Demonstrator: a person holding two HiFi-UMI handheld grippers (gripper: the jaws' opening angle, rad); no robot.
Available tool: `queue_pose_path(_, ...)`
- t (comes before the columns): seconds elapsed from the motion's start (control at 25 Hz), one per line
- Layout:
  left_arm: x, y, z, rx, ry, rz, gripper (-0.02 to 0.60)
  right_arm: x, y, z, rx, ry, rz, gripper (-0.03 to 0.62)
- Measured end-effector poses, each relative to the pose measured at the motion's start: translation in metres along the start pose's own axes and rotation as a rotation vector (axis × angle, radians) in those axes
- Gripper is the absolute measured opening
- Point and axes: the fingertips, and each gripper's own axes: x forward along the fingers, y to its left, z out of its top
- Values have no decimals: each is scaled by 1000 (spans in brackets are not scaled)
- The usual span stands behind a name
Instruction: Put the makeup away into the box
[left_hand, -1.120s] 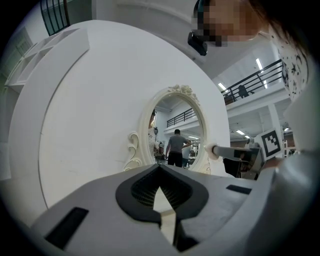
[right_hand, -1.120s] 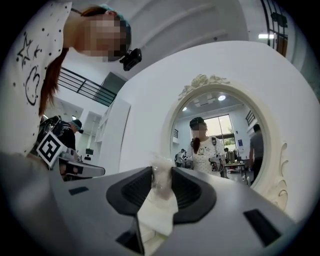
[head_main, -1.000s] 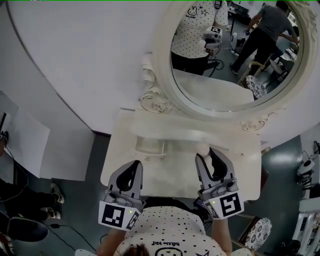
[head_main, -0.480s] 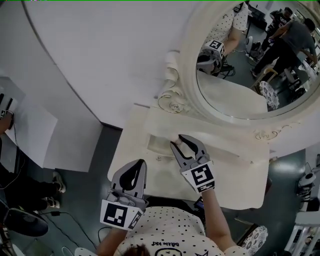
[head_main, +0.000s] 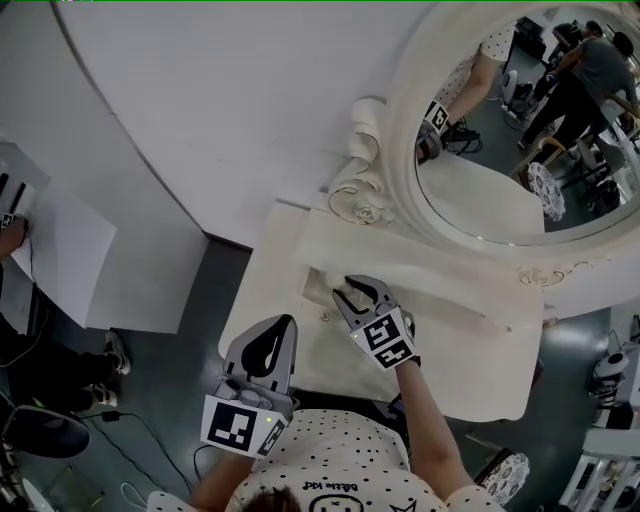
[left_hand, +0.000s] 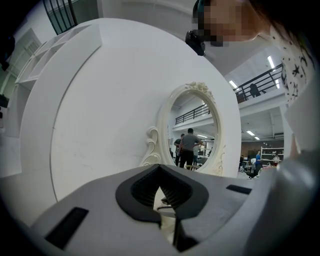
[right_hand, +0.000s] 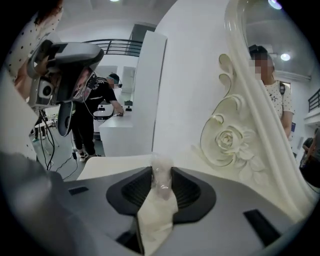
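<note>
Pinching a pale makeup tube (right_hand: 160, 184) between its jaws, the right claw (head_main: 354, 290) angles downward.

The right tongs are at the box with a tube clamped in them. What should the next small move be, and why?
Probably ease the right tongs a little lower into the clear box, then open them. They grip the cream tube and point downward with their tips over the box, so letting go from lower should keep the tube from bouncing out.
</note>
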Motion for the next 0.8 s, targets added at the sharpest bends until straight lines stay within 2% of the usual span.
queue_pose_path(0.48, 3, 7, -3, -12, 9, -6, 5, 29, 19, -43, -92, 194, 104, 132)
queue_pose_path(0.8, 1, 8, -1, -11, 10, -7, 5, 37, 16, -47, -79, 221, 99, 140)
